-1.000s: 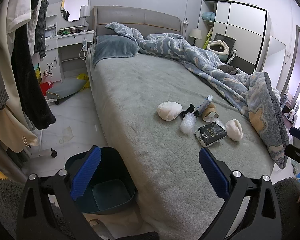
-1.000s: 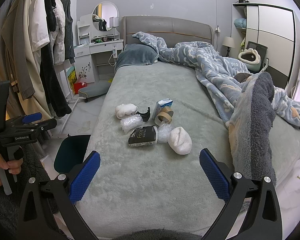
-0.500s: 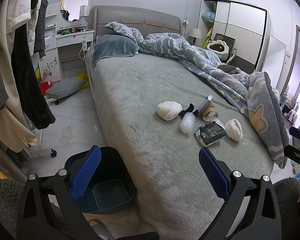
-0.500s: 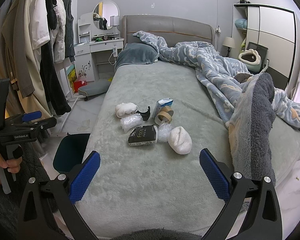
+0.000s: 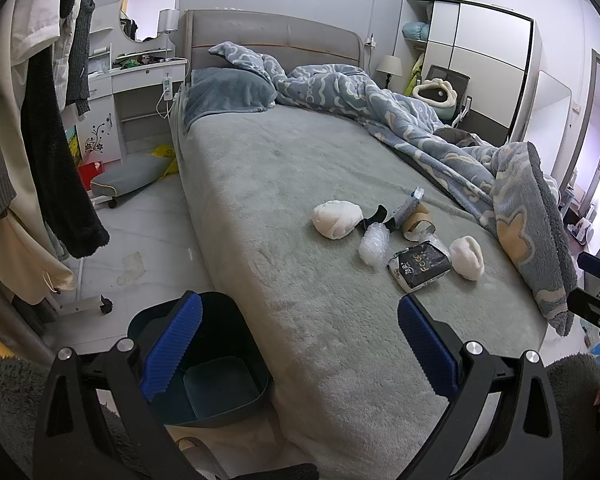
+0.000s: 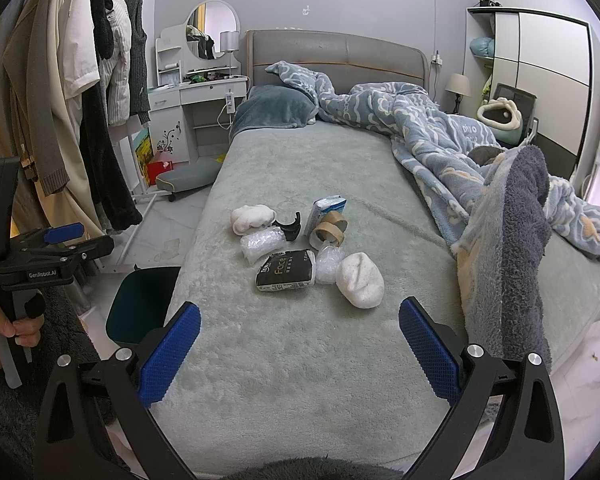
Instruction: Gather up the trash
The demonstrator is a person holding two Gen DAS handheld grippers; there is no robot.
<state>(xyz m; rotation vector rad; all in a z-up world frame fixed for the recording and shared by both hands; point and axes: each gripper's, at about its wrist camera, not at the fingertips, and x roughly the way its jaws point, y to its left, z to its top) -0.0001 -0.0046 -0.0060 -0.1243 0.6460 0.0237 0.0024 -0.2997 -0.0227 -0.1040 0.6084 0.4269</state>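
Note:
Trash lies in a cluster on the grey-green bed (image 6: 300,360): two white paper wads (image 6: 360,285) (image 6: 252,218), a black "Face" pack (image 6: 286,276), bubble wrap (image 6: 262,244), a cardboard tape roll (image 6: 331,233), a blue-white pack (image 6: 324,210) and a black hook-shaped piece (image 6: 291,228). The same pile shows in the left wrist view, with the black pack (image 5: 419,266) and a wad (image 5: 337,219). A dark teal bin (image 5: 216,376) stands on the floor beside the bed. My left gripper (image 5: 300,344) and right gripper (image 6: 300,348) are both open and empty, well short of the pile.
A rumpled blue blanket (image 6: 480,168) covers the bed's right side. Hanging clothes (image 6: 80,100) on a rack fill the left. A white dressing table (image 6: 192,100), a grey cushion (image 6: 188,178) on the floor and a wardrobe (image 6: 540,60) line the room. A hand (image 6: 0,332) holds the left gripper.

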